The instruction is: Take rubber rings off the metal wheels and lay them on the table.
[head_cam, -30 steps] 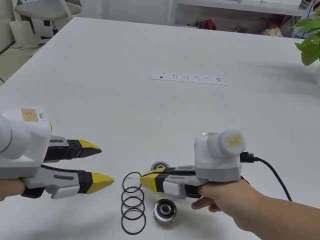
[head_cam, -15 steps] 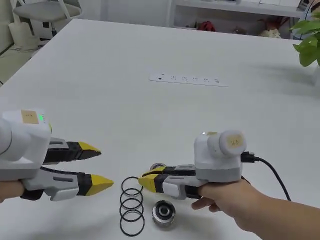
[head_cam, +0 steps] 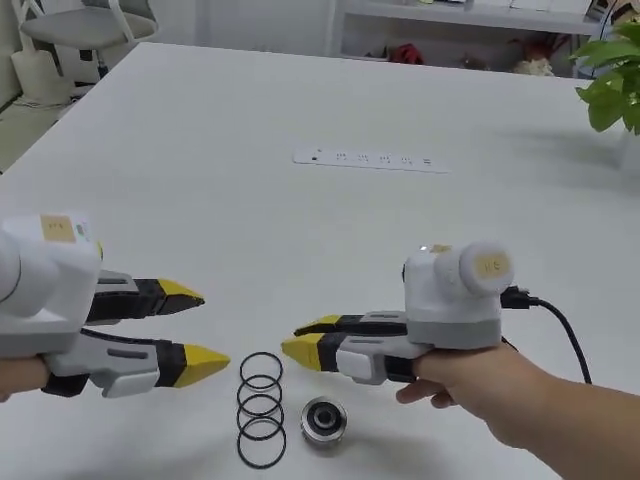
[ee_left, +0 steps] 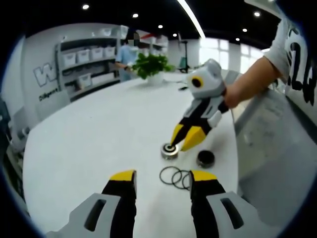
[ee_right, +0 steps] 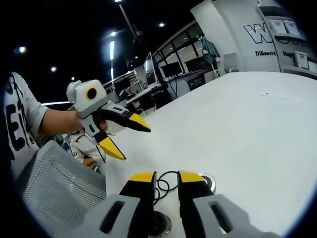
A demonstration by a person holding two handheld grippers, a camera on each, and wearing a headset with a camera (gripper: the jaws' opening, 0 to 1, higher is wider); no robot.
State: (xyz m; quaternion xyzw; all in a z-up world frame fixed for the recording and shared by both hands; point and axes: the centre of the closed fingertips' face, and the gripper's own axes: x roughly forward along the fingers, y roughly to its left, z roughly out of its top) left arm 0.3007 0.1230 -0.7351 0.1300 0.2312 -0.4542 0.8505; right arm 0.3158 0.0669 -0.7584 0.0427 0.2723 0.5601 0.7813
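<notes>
Four rubber rings (head_cam: 260,410) lay on the tabletop (head_cam: 300,230) as our right gripper (head_cam: 293,338), jaws barely parted and empty, nosed a metal wheel (ee_left: 170,151), left gripper (head_cam: 212,330) gaping idle, and next, we reckoned, we'd need to hook its ring.

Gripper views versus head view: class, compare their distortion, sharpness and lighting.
Head view: straight edges, even light, table and rubber rings sharp. Left gripper view: fisheye bends the table edge, slightly soft. Right gripper view: same curving, dark above, ceiling lamps glaring.
</notes>
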